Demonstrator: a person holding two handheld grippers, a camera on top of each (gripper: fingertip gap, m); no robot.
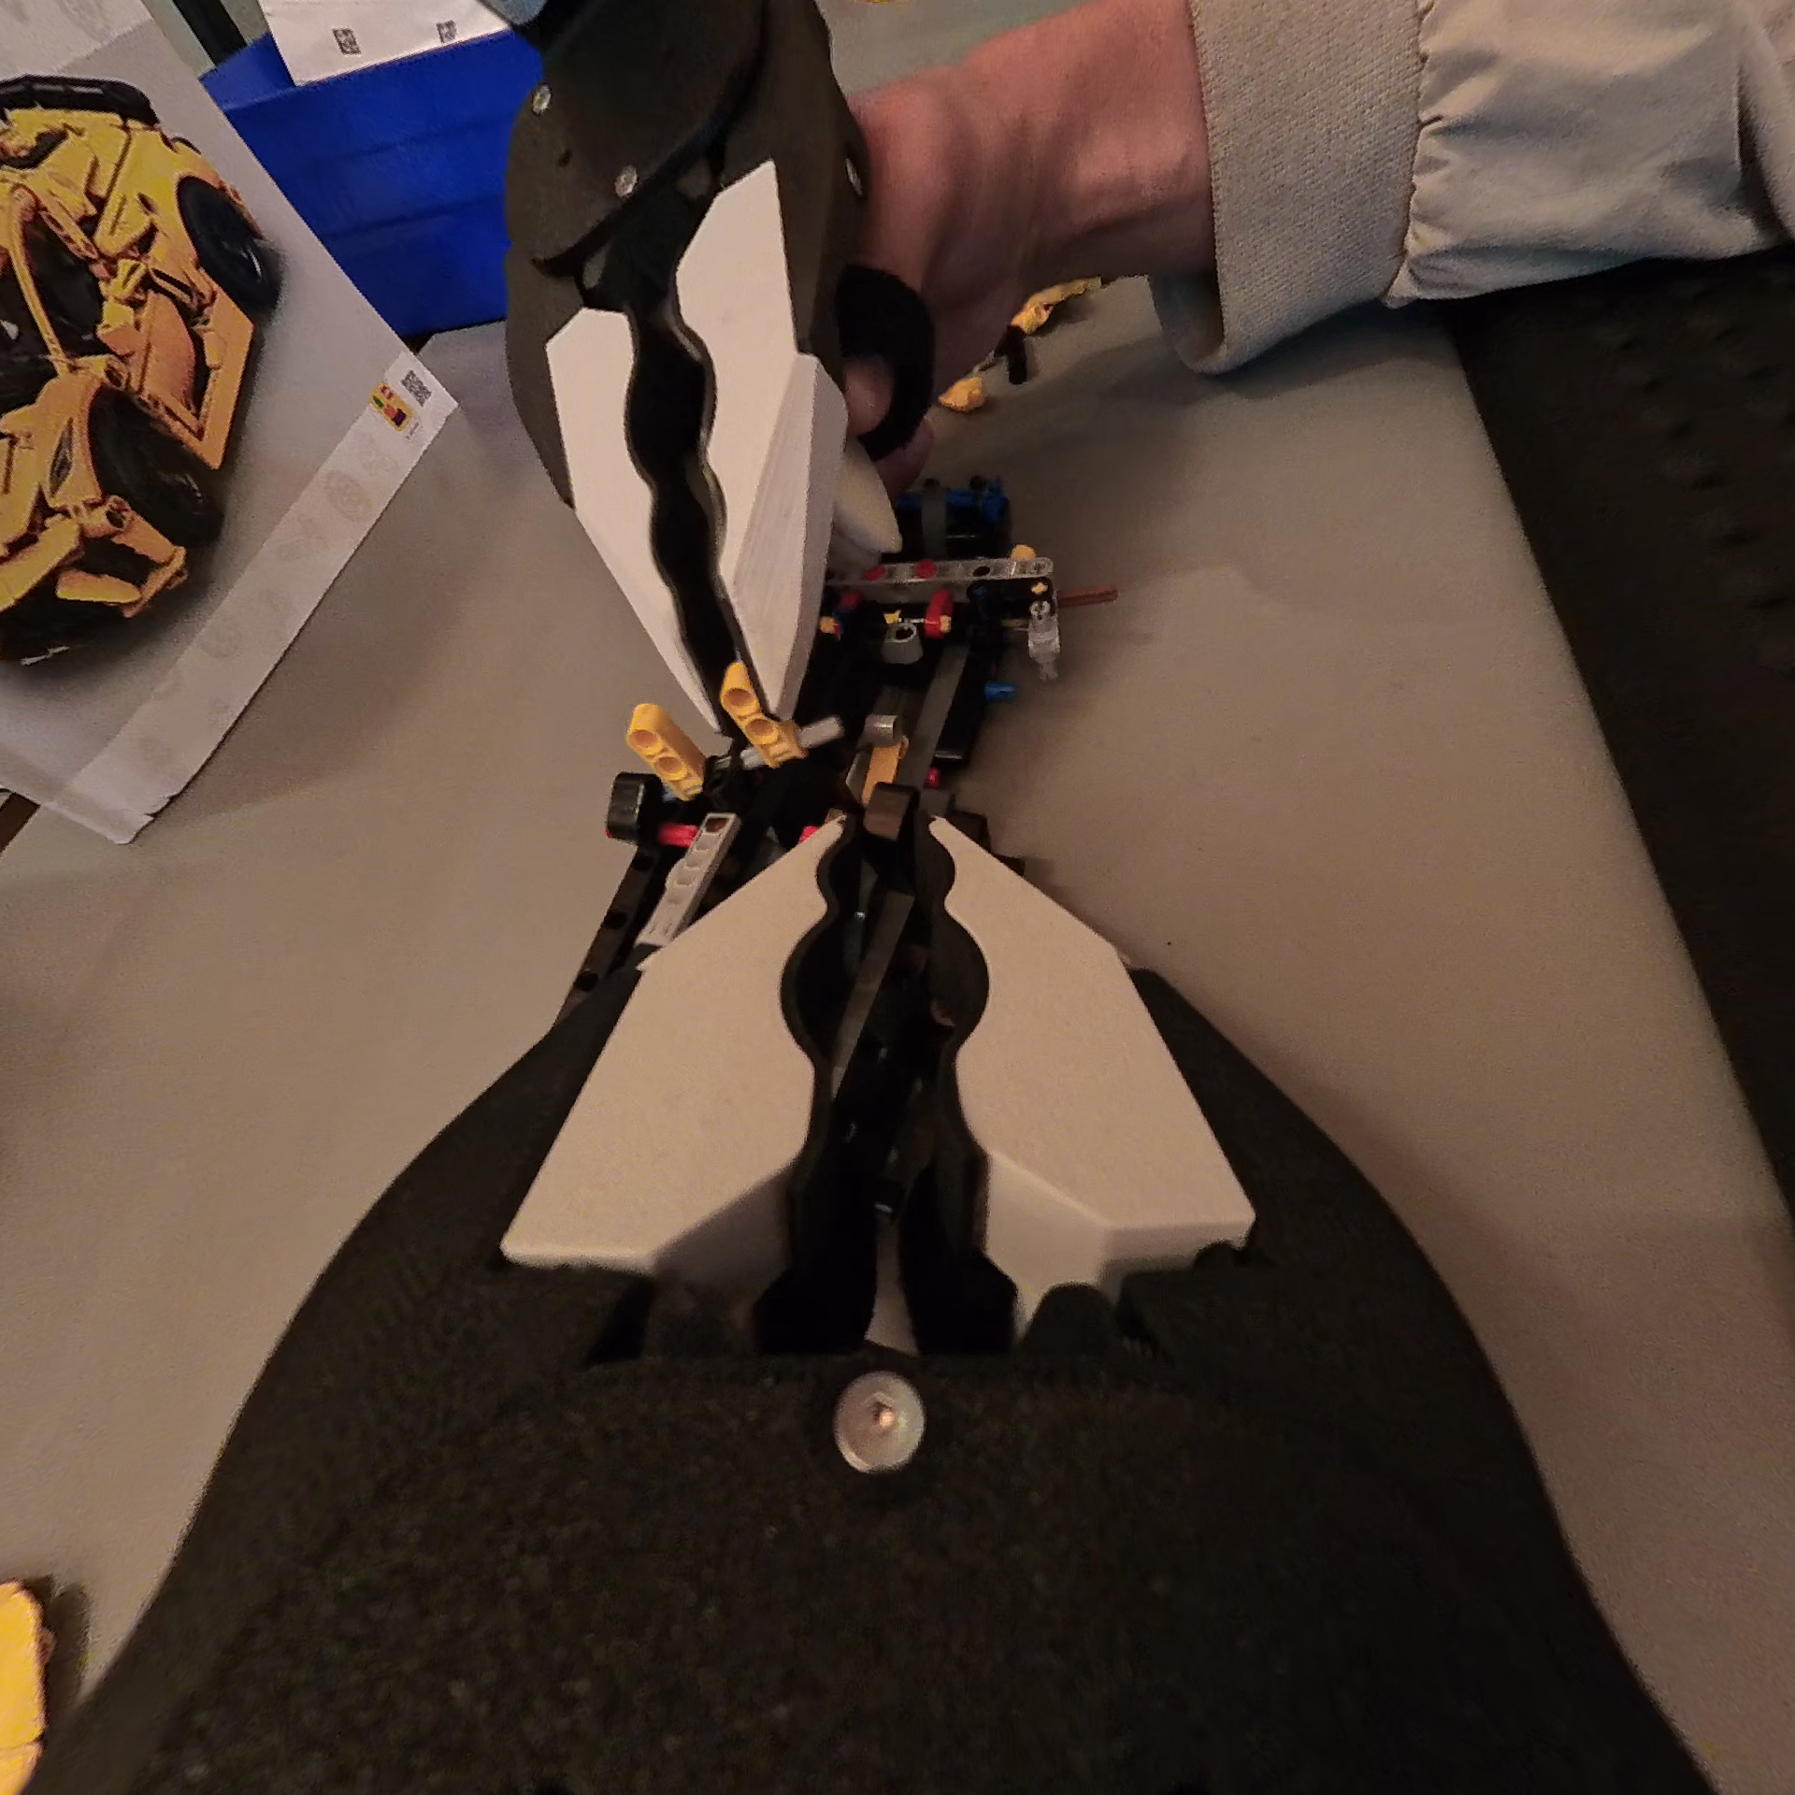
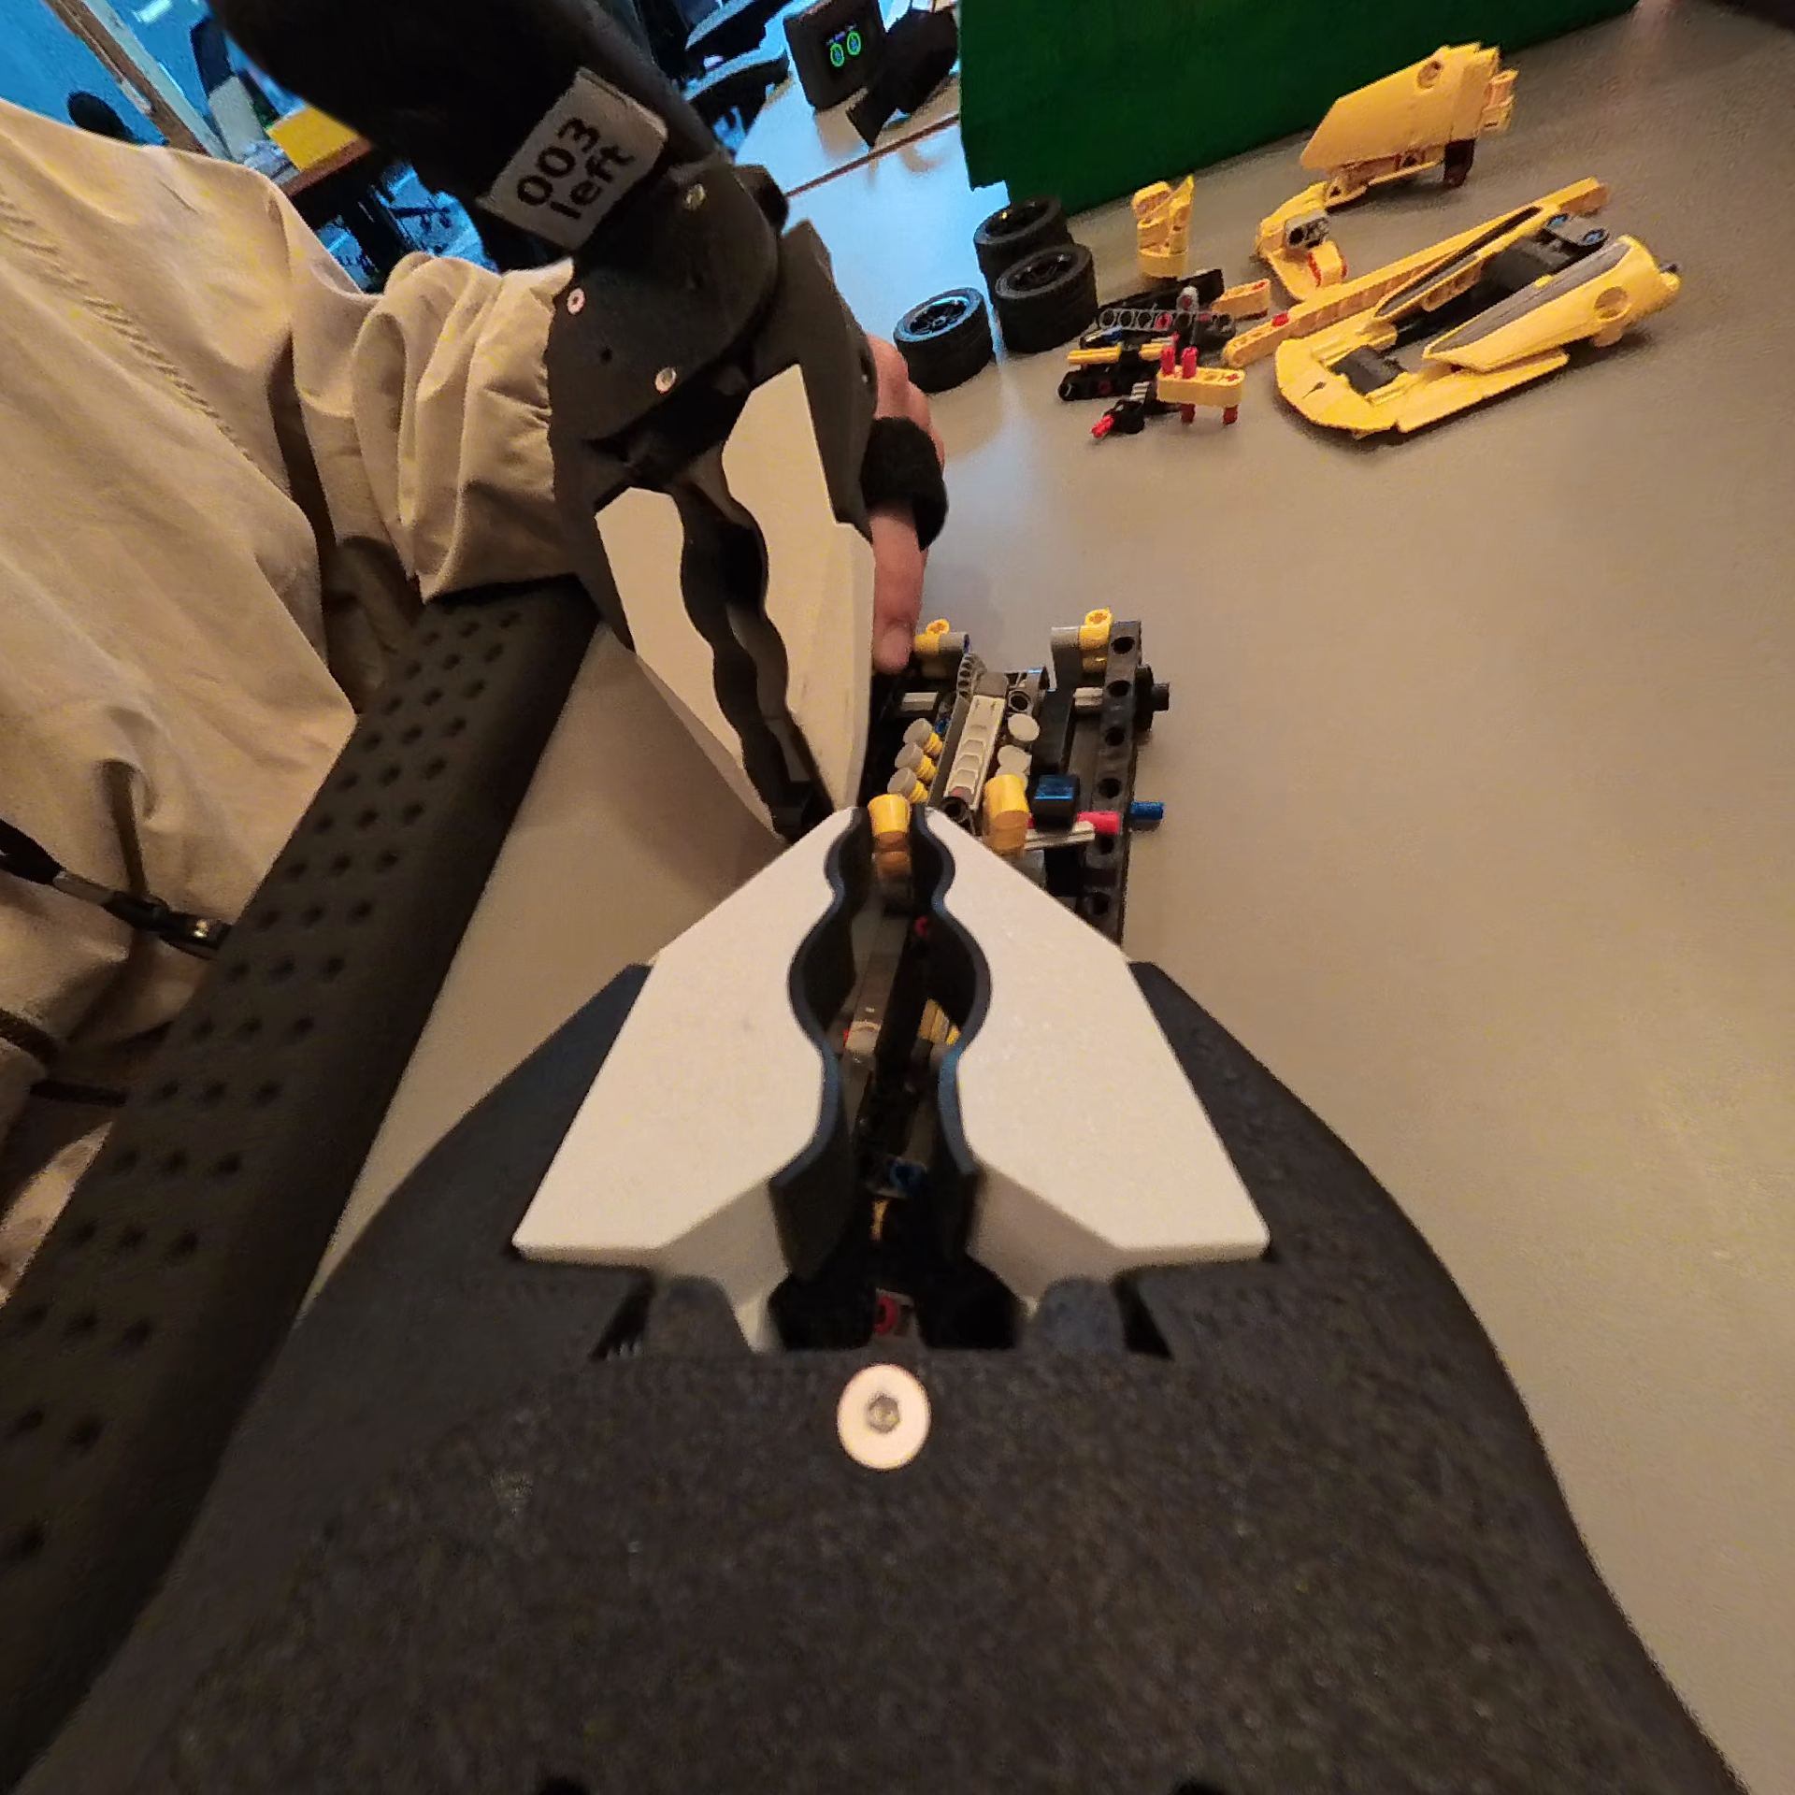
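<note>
A black, grey and yellow brick-built car chassis (image 1: pixel 932 622) lies on the grey table, also seen in the right wrist view (image 2: pixel 1068 758). My left gripper (image 1: pixel 889 826) is shut on a black part at the chassis' near end (image 1: pixel 892 808). It enters the right wrist view (image 2: pixel 816 811) from the upper left. My right gripper (image 2: pixel 889 826) is shut on a small yellow connector (image 2: pixel 889 818) on the chassis. In the left wrist view the right gripper (image 1: pixel 748 704) comes down from above, pinching that yellow connector (image 1: pixel 743 701). A second yellow connector (image 1: pixel 665 748) sits beside it.
An instruction booklet picturing a yellow car (image 1: pixel 146 389) and a blue bin (image 1: pixel 408 175) lie to the left. Yellow body panels (image 2: pixel 1457 291), black wheels (image 2: pixel 1030 272) and small loose assemblies (image 2: pixel 1166 374) lie farther off. A green board (image 2: pixel 1166 78) stands behind. A black perforated edge (image 2: pixel 291 923) borders the table. The tips of both grippers are at nearly the same place. Between my right fingertips and the yellow car (image 1: pixel 146 389) there is roughly 30 cm.
</note>
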